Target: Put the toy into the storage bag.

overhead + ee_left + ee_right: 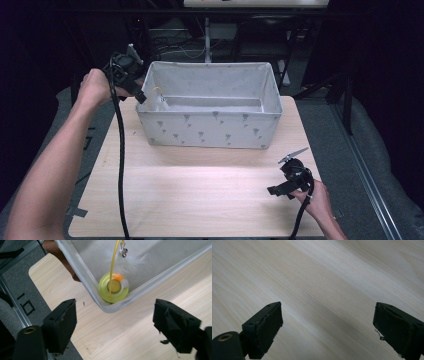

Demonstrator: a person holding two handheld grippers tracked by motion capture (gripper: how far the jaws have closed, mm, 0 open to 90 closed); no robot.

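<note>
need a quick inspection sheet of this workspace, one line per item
surface: light wooden table, bare in front of the bin.
job's things: grey fabric bin at the table's back; yellow disc toy with wire and white feather lies in its corner.
clutter: nothing seen.
grippers: left gripper open above the bin's corner, nothing between its jaws; right gripper open over bare table.
cables: black cable trails from the left gripper across the table; another from the right.
surroundings: dark, metal frames and grey floor covering.
</note>
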